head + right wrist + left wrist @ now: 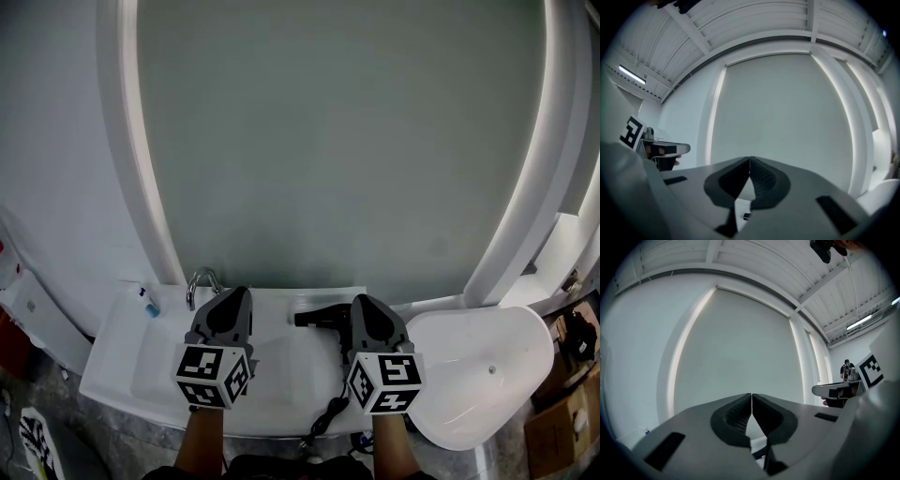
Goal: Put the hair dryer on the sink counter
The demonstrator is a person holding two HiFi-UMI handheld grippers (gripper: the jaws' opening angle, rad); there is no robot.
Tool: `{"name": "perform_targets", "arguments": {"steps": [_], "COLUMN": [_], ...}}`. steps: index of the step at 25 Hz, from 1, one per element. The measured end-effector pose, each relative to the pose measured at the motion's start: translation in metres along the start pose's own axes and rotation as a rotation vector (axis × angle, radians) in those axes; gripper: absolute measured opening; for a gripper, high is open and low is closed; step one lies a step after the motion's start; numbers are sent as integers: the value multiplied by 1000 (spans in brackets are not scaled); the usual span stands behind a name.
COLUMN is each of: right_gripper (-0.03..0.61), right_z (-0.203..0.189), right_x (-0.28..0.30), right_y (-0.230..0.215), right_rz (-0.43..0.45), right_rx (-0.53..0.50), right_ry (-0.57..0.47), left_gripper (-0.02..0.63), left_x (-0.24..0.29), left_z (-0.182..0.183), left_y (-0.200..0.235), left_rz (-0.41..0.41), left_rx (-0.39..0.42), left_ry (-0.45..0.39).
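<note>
hair dryer (317, 319): black, black cord | tabletop (111, 361): white | faucet (200, 283): silver | left hand-held gripper (236, 296): grey, black-and-white square markers | right hand-held gripper (364, 302): grey, same markers

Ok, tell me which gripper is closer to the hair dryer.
The right gripper: the hair dryer lies just beside it; the left gripper is by the faucet.

No legible text, brand or number; only coded square markers (199, 366) on the left gripper (236, 296) and right gripper (364, 302)
</note>
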State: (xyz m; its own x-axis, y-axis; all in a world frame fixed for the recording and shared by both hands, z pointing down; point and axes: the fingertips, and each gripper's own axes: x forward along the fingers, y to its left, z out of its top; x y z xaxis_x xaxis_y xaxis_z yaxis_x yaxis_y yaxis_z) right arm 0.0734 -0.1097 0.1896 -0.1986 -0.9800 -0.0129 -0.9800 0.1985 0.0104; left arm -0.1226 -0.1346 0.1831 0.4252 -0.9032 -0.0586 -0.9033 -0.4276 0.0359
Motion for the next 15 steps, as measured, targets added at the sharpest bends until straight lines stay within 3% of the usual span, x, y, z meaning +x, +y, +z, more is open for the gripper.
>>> {"name": "perform_targets", "arguments": {"steps": [15], "right_gripper": [21], "right_z": [-10], "right_x": [-5], "right_y": [15], "right_rz": [6], "right_rx": [9], "right_ry": [32], "left_gripper": [11], "left_x": [-6], "left_z": [-6], "left_y": [-1], "left_rz": [-22], "left_rx": [-9], "left_ry": [11]}}
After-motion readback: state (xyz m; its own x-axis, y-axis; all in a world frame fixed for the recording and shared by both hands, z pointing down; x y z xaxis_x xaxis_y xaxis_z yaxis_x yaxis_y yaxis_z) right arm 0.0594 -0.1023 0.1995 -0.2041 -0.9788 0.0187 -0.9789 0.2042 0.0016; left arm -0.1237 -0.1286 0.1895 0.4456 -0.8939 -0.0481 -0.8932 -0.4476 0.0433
